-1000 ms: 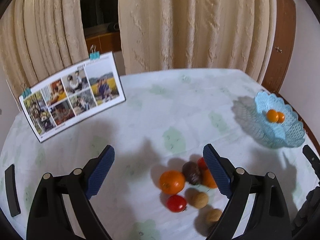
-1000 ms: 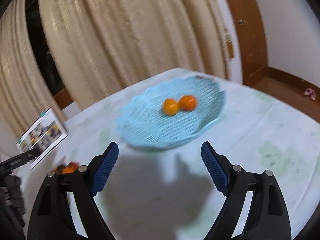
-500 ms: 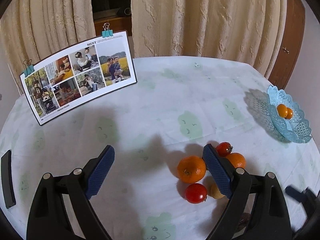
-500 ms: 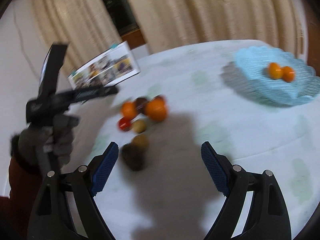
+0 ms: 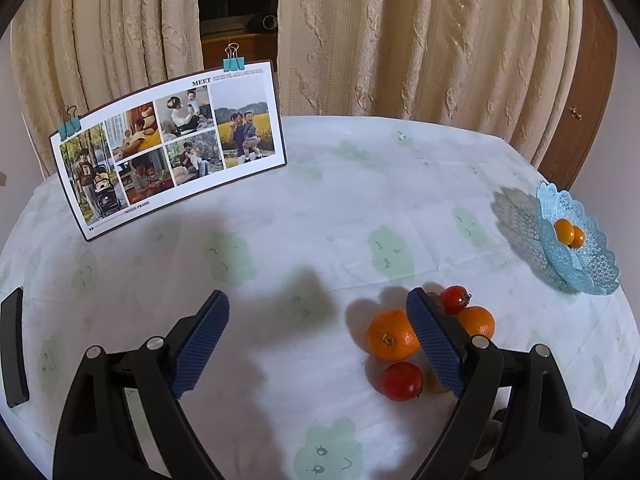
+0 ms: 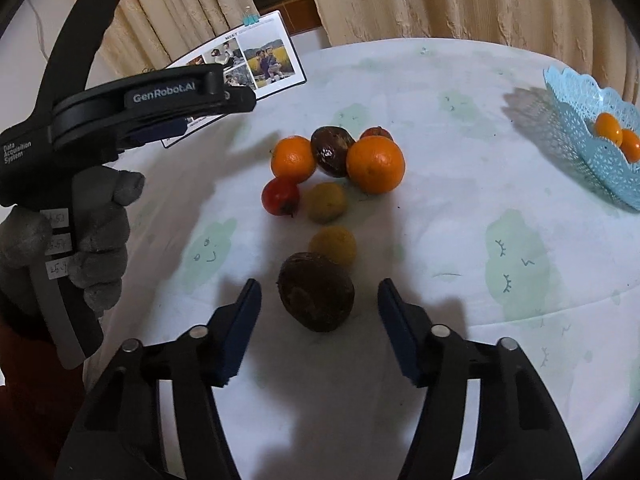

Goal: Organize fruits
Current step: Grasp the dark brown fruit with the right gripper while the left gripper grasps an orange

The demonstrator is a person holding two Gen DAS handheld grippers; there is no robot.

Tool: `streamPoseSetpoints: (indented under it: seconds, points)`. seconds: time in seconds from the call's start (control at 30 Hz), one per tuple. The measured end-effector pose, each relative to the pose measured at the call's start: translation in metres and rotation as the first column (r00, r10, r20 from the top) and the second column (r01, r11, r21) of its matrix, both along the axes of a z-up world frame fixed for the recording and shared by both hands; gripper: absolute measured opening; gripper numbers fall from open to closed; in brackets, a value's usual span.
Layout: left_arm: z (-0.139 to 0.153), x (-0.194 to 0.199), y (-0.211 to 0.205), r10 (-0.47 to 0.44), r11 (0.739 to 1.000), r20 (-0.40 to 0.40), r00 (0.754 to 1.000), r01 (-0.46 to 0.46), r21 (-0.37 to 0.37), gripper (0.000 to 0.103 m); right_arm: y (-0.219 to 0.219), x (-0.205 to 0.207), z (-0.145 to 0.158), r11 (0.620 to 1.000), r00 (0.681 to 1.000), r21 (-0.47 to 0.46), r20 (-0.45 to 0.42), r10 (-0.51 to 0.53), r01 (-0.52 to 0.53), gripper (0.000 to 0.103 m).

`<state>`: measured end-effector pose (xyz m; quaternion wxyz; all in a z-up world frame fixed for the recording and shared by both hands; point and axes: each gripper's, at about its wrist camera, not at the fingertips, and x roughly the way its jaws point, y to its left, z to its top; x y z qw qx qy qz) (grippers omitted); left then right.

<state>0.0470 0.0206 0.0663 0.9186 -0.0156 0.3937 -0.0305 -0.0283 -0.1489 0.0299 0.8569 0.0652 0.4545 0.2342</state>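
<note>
A cluster of fruit lies on the table: two oranges [image 6: 375, 164] [image 6: 293, 159], a red tomato [image 6: 281, 197], two yellow-brown fruits [image 6: 326, 202], and dark brown fruits [image 6: 316, 297] [image 6: 333, 151]. My right gripper [image 6: 319, 312] is open, its jaws on either side of the nearest dark brown fruit without touching it. My left gripper [image 5: 318, 334] is open and empty above the table, left of an orange [image 5: 390, 334] and tomato [image 5: 401, 381]. A blue lace basket [image 6: 592, 148] [image 5: 576, 254] at the right holds two small oranges [image 6: 608, 128].
A photo board [image 5: 168, 148] with binder clips stands at the table's back left. Curtains hang behind the table. A wooden door [image 5: 580, 92] is at the right. My left gripper's body and gloved hand [image 6: 96, 216] fill the left of the right wrist view.
My right gripper swung from the basket to the fruit cluster and came down around the near dark brown fruit. My left gripper drew back and left, so the fruits now sit at its right.
</note>
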Motion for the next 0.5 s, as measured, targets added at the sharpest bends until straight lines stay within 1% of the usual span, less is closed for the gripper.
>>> streamPoseSetpoints:
  seconds: [0.07,0.1,0.13,0.33,0.5]
  points:
    - [-0.001,0.000,0.000,-0.001,1.000,-0.004,1.000,0.001,0.000,0.090,0.000,0.001,-0.001,1.000,1.000,-0.009,0.001,0.002,-0.002,0.046]
    - [-0.002,0.001,0.000,0.000,1.000,-0.006,1.000,0.000,0.000,0.090,-0.001,0.001,-0.002,1.000,1.000,-0.006,-0.001,0.003,-0.003,0.044]
    - [-0.002,0.001,0.000,0.000,1.000,-0.007,1.000,0.000,-0.001,0.090,-0.003,0.000,-0.001,1.000,1.000,0.006,-0.005,0.007,-0.006,0.039]
    - [-0.008,0.003,-0.001,-0.005,1.000,-0.020,1.000,0.005,0.002,0.090,-0.023,-0.003,0.003,0.999,0.999,0.025,0.001,-0.037,0.037,0.036]
    - [-0.018,0.004,-0.009,-0.044,0.999,-0.043,0.998,0.044,-0.004,0.089,-0.044,-0.006,0.011,0.995,0.995,0.034,0.032,-0.095,0.094,0.036]
